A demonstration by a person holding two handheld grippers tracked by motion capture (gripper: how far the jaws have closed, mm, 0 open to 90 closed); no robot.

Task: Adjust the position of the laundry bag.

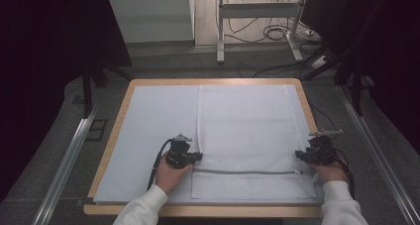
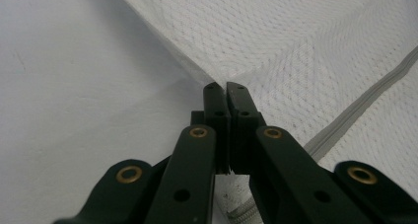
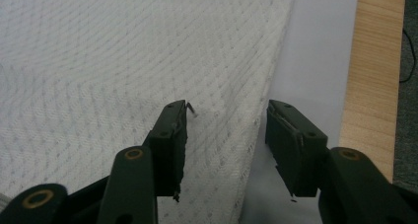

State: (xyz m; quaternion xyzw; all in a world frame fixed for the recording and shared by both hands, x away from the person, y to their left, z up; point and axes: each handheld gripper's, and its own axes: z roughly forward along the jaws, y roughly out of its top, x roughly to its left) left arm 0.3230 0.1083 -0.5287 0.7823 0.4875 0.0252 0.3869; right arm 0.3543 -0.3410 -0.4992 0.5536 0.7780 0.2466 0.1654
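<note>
A white mesh laundry bag [image 1: 247, 136] lies flat on the pale mat [image 1: 148, 136] that covers the wooden worktop [image 1: 115, 136], filling the right half and reaching almost to the near edge, with its grey zipper [image 1: 245, 172] running parallel to that edge. The left gripper [image 1: 194, 157] has its jaws pressed together on the bag's left hem just above the zipper's end; the left gripper view shows the tips [image 2: 226, 92] meeting on a small raised fold of the fabric, probably to anchor that side so the cloth stays taut. The right gripper [image 1: 300, 154] sits at the bag's right border near the worktop's right edge, jaws apart and straddling the hem [image 3: 256, 135] without pressing it (the tiny zipper pull [image 3: 192, 110] sits right by one jaw), which suggests a grasp being lined up there. The bag is a soft, diamond-patterned net, thin enough to wrinkle and lift under a pinch, bound by a smooth woven tape; the mat beneath is matte and even.
</note>
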